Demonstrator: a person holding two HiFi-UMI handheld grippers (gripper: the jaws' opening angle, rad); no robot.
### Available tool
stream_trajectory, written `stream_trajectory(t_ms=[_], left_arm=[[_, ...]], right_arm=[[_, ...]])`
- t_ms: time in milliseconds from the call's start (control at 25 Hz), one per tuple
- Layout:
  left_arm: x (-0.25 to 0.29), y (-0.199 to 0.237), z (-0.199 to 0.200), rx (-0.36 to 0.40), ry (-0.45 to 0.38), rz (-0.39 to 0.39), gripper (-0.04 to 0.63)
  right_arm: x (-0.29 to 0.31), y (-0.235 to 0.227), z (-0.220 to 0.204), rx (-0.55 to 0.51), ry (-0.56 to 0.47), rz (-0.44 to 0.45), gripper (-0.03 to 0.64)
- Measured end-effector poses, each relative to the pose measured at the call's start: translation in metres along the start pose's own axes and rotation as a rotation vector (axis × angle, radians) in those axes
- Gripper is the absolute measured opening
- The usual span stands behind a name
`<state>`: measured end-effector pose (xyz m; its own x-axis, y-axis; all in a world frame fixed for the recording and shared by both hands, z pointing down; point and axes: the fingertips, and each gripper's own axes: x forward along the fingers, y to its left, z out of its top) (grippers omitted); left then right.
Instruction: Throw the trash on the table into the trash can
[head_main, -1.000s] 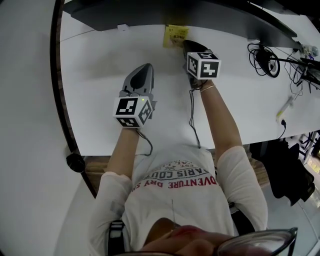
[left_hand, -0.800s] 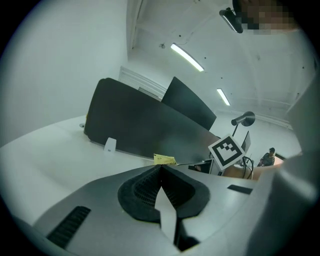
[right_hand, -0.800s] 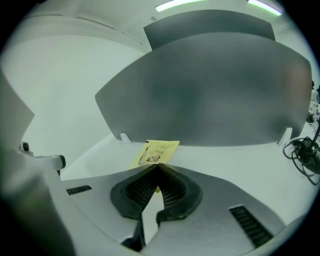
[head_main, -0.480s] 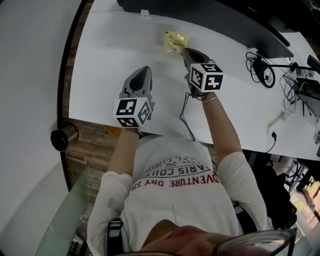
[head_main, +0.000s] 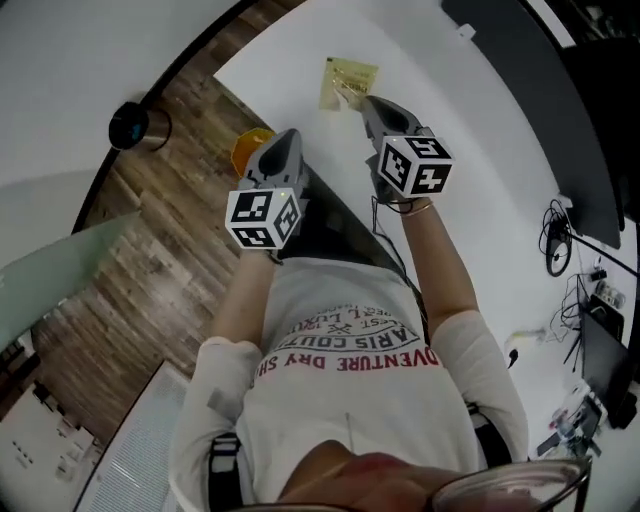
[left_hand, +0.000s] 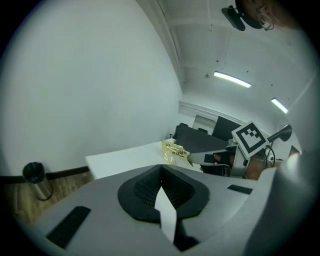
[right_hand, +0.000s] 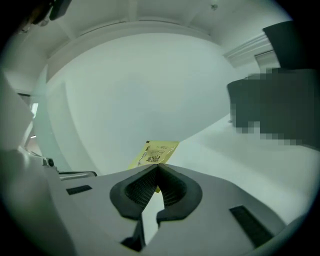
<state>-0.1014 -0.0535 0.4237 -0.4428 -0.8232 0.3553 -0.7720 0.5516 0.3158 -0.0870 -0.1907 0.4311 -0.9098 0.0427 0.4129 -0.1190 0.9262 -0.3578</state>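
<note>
A yellow printed packet sticks out of the tips of my right gripper, which is shut on its lower edge. In the right gripper view the packet stands up past the closed jaws of that gripper, against a pale wall. My left gripper hangs beside it to the left, over the table's end, shut with nothing in it. From the left gripper view, its closed tips point toward the packet and the right gripper's marker cube.
The white table ends just left of the grippers, and wood floor lies beyond. An orange-yellow container sits on the floor, partly hidden by the left gripper. A black cylinder stands by the wall. Cables lie far right.
The head view has swung left from the table top to its end and the floor. Both grippers moved with it, the right one carrying the yellow packet away from its spot on the table.
</note>
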Motion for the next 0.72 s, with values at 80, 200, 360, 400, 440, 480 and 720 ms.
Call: stream_trajectory(t_ms=[80, 200, 360, 400, 440, 480, 720], left_arm=[[-0.031, 0.039, 0.0, -0.022, -0.023, 0.089, 0.023], [-0.08, 0.098, -0.007, -0.072, -0.047, 0.243, 0.023], [-0.134, 0.164, -0.039, -0.17, -0.048, 0.399, 0.023], [-0.146, 0.179, -0.051, -0.198, -0.041, 0.432, 0.023], [-0.155, 0.194, -0.063, -0.225, -0.032, 0.459, 0.023], [-0.162, 0.209, -0.077, -0.249, -0.023, 0.481, 0.023], [-0.169, 0.287, -0.166, -0.369, 0.035, 0.547, 0.023]], right_arm=[[0.031, 0.044, -0.017, -0.035, 0.055, 0.08, 0.026], [0.073, 0.113, -0.052, -0.096, 0.155, 0.209, 0.026], [0.119, 0.185, -0.107, -0.171, 0.281, 0.323, 0.026], [0.13, 0.199, -0.122, -0.183, 0.311, 0.34, 0.026], [0.141, 0.212, -0.137, -0.189, 0.339, 0.352, 0.026], [0.153, 0.222, -0.154, -0.193, 0.364, 0.358, 0.026], [0.224, 0.225, -0.271, -0.284, 0.505, 0.33, 0.026]])
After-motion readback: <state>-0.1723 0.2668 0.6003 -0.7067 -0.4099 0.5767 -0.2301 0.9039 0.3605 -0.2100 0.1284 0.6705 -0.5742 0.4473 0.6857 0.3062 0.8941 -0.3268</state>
